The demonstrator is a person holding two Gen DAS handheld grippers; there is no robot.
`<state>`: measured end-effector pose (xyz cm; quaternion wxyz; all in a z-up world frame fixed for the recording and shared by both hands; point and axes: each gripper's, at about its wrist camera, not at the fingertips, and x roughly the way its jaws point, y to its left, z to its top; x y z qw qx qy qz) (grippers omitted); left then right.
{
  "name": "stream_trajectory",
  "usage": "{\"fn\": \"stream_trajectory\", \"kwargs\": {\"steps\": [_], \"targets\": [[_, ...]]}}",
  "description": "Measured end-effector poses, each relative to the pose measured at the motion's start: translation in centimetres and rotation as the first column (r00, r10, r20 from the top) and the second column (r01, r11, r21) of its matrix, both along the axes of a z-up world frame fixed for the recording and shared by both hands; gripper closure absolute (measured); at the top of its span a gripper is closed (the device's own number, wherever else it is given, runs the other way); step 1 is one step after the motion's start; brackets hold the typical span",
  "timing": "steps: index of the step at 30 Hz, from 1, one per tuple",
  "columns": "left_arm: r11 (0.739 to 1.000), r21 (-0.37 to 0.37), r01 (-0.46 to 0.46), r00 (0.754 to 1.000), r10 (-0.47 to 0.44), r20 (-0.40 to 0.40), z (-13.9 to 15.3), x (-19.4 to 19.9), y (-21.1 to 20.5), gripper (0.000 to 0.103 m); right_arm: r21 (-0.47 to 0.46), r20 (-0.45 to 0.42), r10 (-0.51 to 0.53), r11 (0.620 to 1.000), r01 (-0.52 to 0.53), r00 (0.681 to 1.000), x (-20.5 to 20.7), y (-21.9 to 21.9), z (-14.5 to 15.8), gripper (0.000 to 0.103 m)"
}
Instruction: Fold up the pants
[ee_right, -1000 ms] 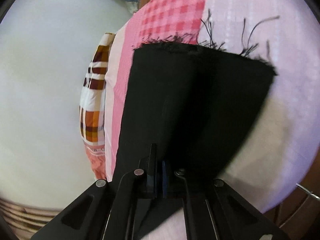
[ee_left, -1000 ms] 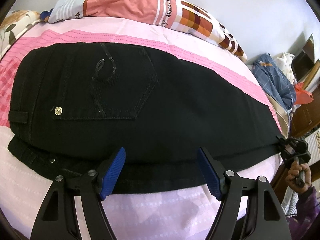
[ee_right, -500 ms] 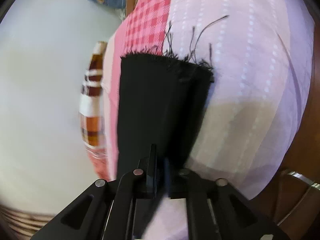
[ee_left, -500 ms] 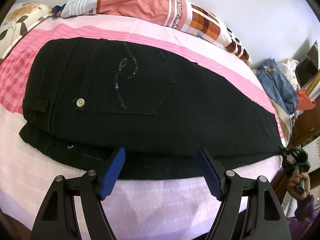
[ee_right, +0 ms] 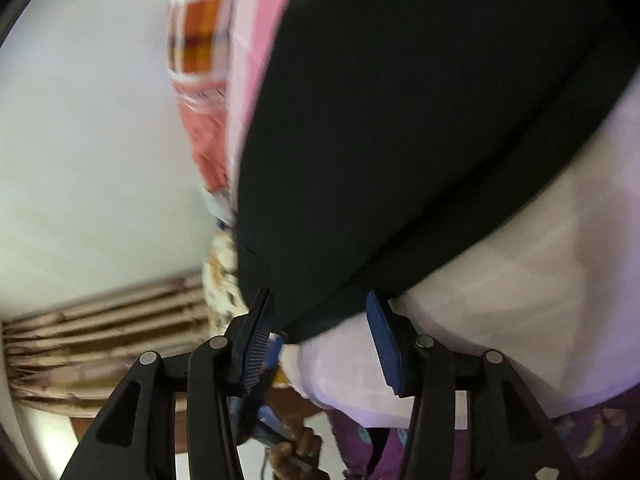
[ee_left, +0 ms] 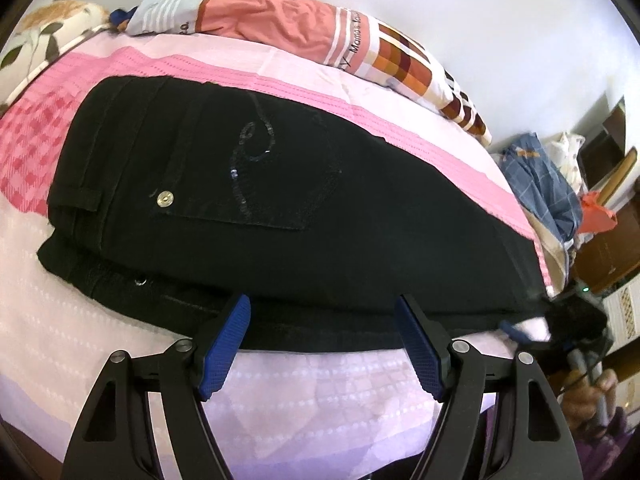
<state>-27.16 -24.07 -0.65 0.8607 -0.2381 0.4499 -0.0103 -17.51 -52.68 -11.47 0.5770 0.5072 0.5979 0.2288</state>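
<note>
Black pants (ee_left: 280, 208) lie folded lengthwise on the pink bed sheet (ee_left: 320, 392), back pocket up and waist at the left. My left gripper (ee_left: 322, 300) is open, its blue pads over the pants' near edge without pressing it. My right gripper (ee_left: 560, 320) shows blurred at the far right, by the leg end, held by a hand (ee_left: 588, 396). The right wrist view is smeared by motion. There the right gripper (ee_right: 320, 300) has its jaws opening, and a corner of the pants (ee_right: 400, 140) reaches between them with no pad pressing it.
A patchwork quilt (ee_left: 320, 28) and a floral pillow (ee_left: 48, 36) line the far side of the bed against the white wall. Heaped clothes (ee_left: 540, 184) and wooden furniture (ee_left: 616, 232) stand past the bed's right end. A curtain (ee_right: 100, 320) hangs beyond.
My right gripper, earlier shut on the frayed leg hem, has parted its jaws and swung fast along the pants. The left gripper stayed open and drifted slightly sideways.
</note>
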Motion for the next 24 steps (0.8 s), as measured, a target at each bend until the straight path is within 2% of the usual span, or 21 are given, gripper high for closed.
{"fn": "stream_trajectory", "kwargs": {"steps": [4, 7, 11, 12, 13, 14, 15, 16, 20, 24], "targets": [[0.999, -0.04, -0.031, 0.999, 0.031, 0.017, -0.3, -0.7, 1.1, 0.028, -0.04, 0.023, 0.001, 0.999, 0.0, 1.0, 0.6, 1.0, 0.5, 0.057], [0.995, -0.084, -0.047, 0.999, 0.047, 0.002, -0.9, -0.7, 1.8, 0.028, -0.053, -0.014, -0.005, 0.999, 0.004, 1.0, 0.8, 1.2, -0.1, 0.057], [0.985, -0.156, -0.07, 0.997, 0.072, 0.008, -1.4, -0.9, 2.7, 0.028, -0.069, -0.01, -0.018, 0.997, 0.018, 1.0, 1.3, 2.6, -0.3, 0.061], [0.983, -0.17, -0.074, 0.997, 0.076, 0.007, -1.5, -0.9, 2.9, 0.028, -0.052, -0.016, -0.037, 0.998, 0.036, 0.999, 1.3, 2.8, -0.7, 0.064], [0.981, -0.178, -0.077, 0.997, 0.08, 0.008, -1.6, -0.9, 3.0, 0.028, -0.038, -0.024, -0.044, 0.998, 0.043, 0.999, 1.6, 3.2, -1.0, 0.073], [0.979, -0.187, -0.081, 0.996, 0.084, 0.008, -1.7, -1.0, 3.1, 0.028, -0.042, -0.023, -0.034, 0.999, 0.033, 0.999, 1.8, 3.6, -1.2, 0.079], [0.977, -0.198, -0.085, 0.996, 0.088, 0.007, -1.8, -0.9, 3.2, 0.028, -0.057, -0.017, -0.014, 0.998, 0.013, 1.0, 1.9, 4.1, -1.4, 0.092], [0.975, -0.203, -0.087, 0.996, 0.091, 0.007, -1.8, -0.9, 3.4, 0.028, -0.076, -0.013, 0.015, 0.997, -0.016, 1.0, 2.0, 4.7, -1.8, 0.096], [0.972, -0.211, -0.102, 0.994, 0.105, 0.002, -1.6, -1.0, 3.9, 0.028, -0.083, 0.034, 0.057, 0.995, -0.054, 0.998, 2.0, 4.6, -1.2, 0.098], [0.961, -0.224, -0.16, 0.987, 0.161, -0.012, -0.8, -2.1, 5.5, 0.028, -0.119, 0.069, 0.126, 0.986, -0.117, 0.99, 1.1, 4.6, 0.6, 0.098]]}}
